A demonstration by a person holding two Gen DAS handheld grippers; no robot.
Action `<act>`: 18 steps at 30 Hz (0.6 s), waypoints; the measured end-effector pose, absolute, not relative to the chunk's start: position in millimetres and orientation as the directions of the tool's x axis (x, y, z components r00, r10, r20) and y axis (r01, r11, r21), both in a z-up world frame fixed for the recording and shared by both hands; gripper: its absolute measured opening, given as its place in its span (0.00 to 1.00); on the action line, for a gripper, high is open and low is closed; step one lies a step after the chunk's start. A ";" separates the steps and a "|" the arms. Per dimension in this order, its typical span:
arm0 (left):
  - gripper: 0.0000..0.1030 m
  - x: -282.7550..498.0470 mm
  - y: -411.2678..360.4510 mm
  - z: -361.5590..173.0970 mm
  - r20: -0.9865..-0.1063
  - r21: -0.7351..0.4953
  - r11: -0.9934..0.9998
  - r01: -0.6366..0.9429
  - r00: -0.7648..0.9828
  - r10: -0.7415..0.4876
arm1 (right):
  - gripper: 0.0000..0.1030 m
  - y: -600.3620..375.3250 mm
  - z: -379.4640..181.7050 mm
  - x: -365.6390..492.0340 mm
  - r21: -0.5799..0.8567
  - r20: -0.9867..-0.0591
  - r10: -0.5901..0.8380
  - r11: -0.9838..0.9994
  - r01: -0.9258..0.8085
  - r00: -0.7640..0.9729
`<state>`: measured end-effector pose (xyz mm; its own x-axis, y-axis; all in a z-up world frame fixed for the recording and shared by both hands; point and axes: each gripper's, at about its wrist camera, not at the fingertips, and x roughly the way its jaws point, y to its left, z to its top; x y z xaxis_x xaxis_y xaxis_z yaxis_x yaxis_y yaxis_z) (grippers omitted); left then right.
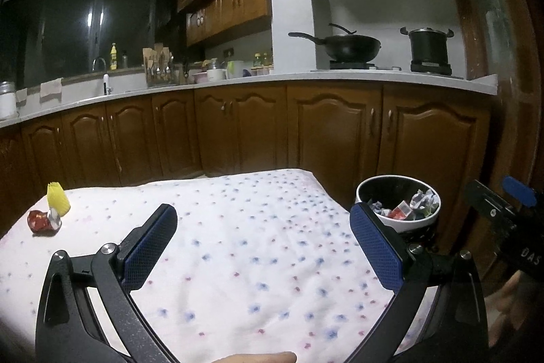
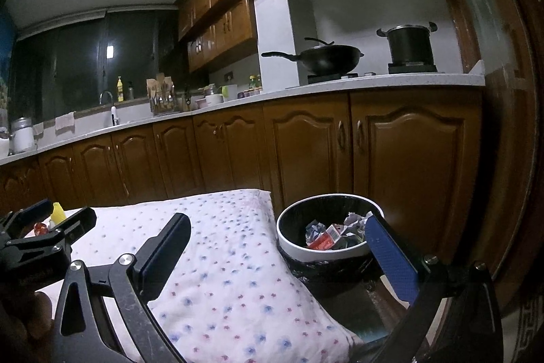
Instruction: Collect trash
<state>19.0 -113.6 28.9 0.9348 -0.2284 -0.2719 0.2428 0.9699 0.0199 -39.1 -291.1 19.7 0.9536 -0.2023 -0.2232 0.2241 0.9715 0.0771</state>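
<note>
A crushed red can point(image 1: 43, 220) and a yellow paper cup liner point(image 1: 58, 202) lie at the far left of the flowered tablecloth point(image 1: 238, 244). A white-rimmed trash bin point(image 1: 397, 204) with a black bag holds crumpled paper and a red carton, right of the table. My left gripper point(image 1: 263, 221) is open and empty above the cloth. My right gripper point(image 2: 277, 235) is open and empty, over the table's right edge beside the bin point(image 2: 329, 232). The can point(image 2: 40, 228) and liner point(image 2: 57, 213) show partly behind the left gripper point(image 2: 56, 220) in the right wrist view.
Brown kitchen cabinets point(image 1: 306, 131) stand behind the table under a white counter point(image 1: 238, 80). A wok point(image 1: 346, 46) and a pot point(image 1: 426, 45) sit on the stove. A sink with faucet point(image 1: 100, 65) is at the back left.
</note>
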 end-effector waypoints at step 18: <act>1.00 20.8 -111.0 26.2 -0.282 0.005 0.969 0.246 0.930 -0.235 | 1.00 -292.6 13.3 -39.8 0.082 -0.231 -0.196 0.972 0.220 0.953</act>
